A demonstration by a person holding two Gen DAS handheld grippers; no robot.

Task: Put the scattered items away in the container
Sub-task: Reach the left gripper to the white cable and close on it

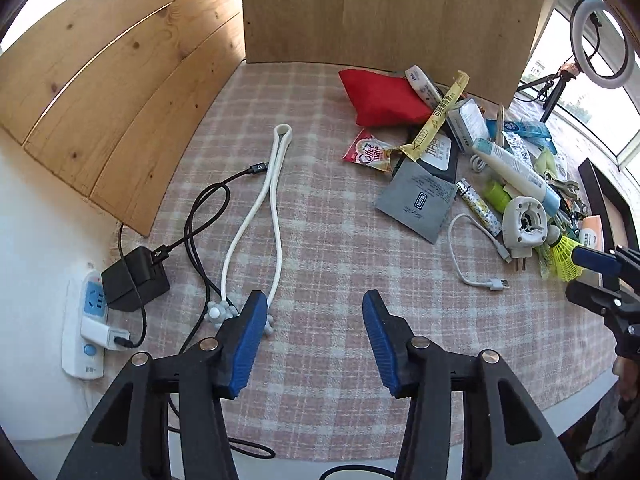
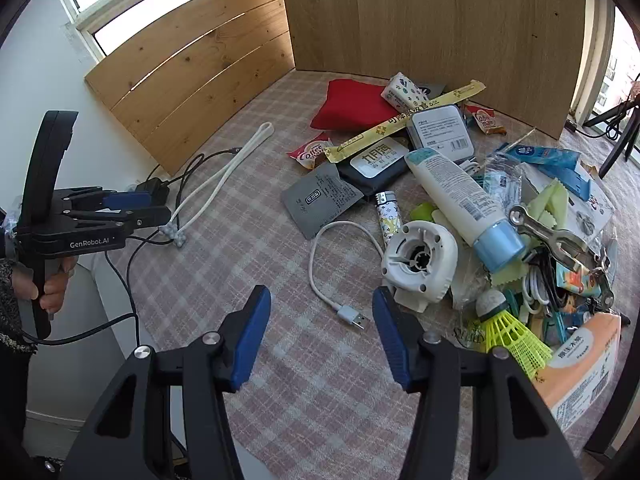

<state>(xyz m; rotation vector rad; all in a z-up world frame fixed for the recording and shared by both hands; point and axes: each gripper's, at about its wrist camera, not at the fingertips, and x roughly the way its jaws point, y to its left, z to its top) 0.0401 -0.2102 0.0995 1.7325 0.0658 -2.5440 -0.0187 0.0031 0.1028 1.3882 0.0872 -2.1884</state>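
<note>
Two hand-held grippers hover over a checked tablecloth [image 2: 304, 360] strewn with small household items, both with jaws apart and nothing between them. The left gripper [image 1: 315, 338] hangs above bare cloth, close to a looped white cord [image 1: 272, 216]; the right gripper [image 2: 322, 338] hangs just short of a white USB cable [image 2: 340, 280] and a round white plug-in device [image 2: 420, 264].

The tidy-up appears to be at its opening stage: the pile sits unsorted on the right side of the table, and only a black edge [image 1: 604, 200] at the far right of the left view hints at a container.

The likeliest first pick is the USB cable, curled in an open arc with its metal plug pointing toward the right gripper. A white tube [image 2: 460, 196] lies on top of the heap, its long axis slanting from far-left to near-right, blue cap nearest. The next move calls for lowering the right jaws astride one item and closing.
</note>
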